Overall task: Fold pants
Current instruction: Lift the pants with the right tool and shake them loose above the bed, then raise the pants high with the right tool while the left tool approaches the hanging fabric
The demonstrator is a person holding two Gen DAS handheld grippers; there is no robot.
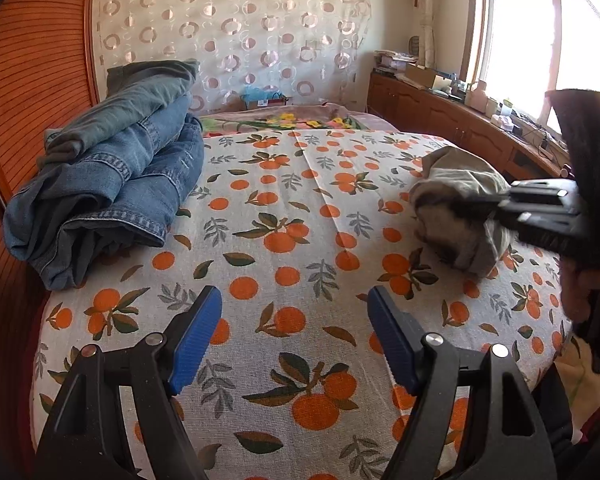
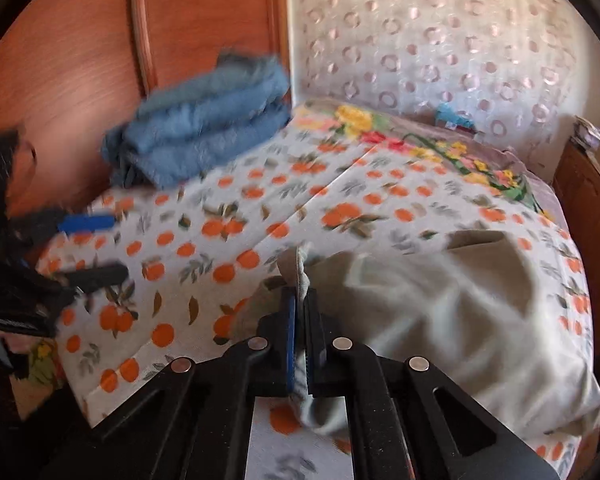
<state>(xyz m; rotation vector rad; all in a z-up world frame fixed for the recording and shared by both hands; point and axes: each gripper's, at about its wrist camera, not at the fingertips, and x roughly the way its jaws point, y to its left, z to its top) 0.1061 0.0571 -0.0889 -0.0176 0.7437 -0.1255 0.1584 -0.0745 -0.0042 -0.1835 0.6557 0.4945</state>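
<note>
Grey-beige pants (image 2: pixel 440 300) crumpled, edge pinched in right hand-held gripper (image 2: pixel 300 312); left hand-held gripper (image 1: pixel 294 336) wide apart, empty.

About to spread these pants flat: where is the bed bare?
Bare: orange-print bedsheet between stacked blue jeans and crumpled grey pants, ahead of the left gripper. Crowded: right edge, where the right gripper pinches them.
</note>
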